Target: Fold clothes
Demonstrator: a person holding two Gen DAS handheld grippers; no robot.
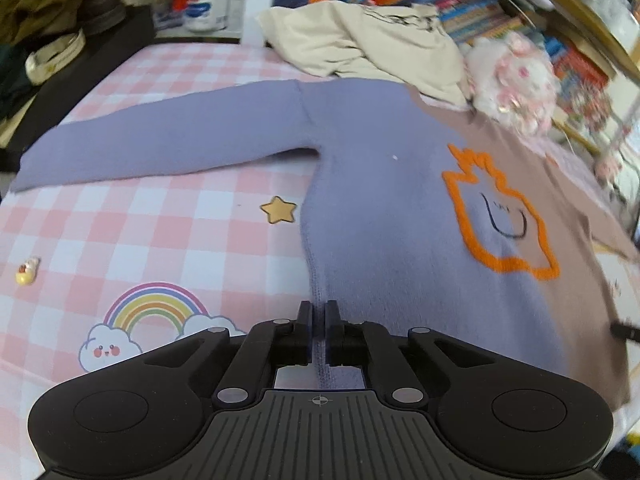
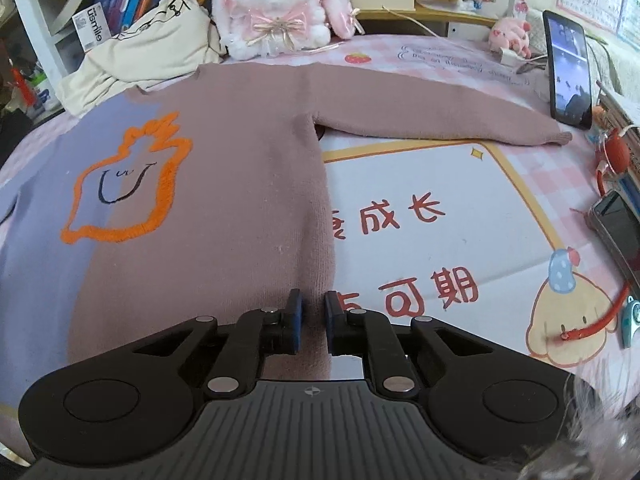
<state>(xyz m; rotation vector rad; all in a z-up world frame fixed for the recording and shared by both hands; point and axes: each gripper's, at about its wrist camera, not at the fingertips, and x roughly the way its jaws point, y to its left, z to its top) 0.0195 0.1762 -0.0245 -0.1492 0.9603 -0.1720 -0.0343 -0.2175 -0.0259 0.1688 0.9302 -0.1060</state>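
Note:
A two-tone sweater (image 1: 380,208), lilac on one half and dusty pink on the other (image 2: 240,168), lies flat on the pink checked cover with both sleeves spread out. An orange outlined figure (image 1: 500,216) with a smiling face is on its chest. My left gripper (image 1: 319,316) is shut on the lilac side seam near the hem. My right gripper (image 2: 313,308) has its jaws narrowly apart around the pink side edge near the hem. The lilac sleeve (image 1: 160,140) reaches left; the pink sleeve (image 2: 440,112) reaches right.
A cream garment (image 1: 360,44) is heaped behind the sweater, beside a plush rabbit (image 2: 276,4). A propped phone (image 2: 570,68), another phone (image 2: 616,224) and a red cable (image 2: 592,324) lie at the right edge. Bookshelves stand behind. A small toy (image 1: 27,272) sits at the left.

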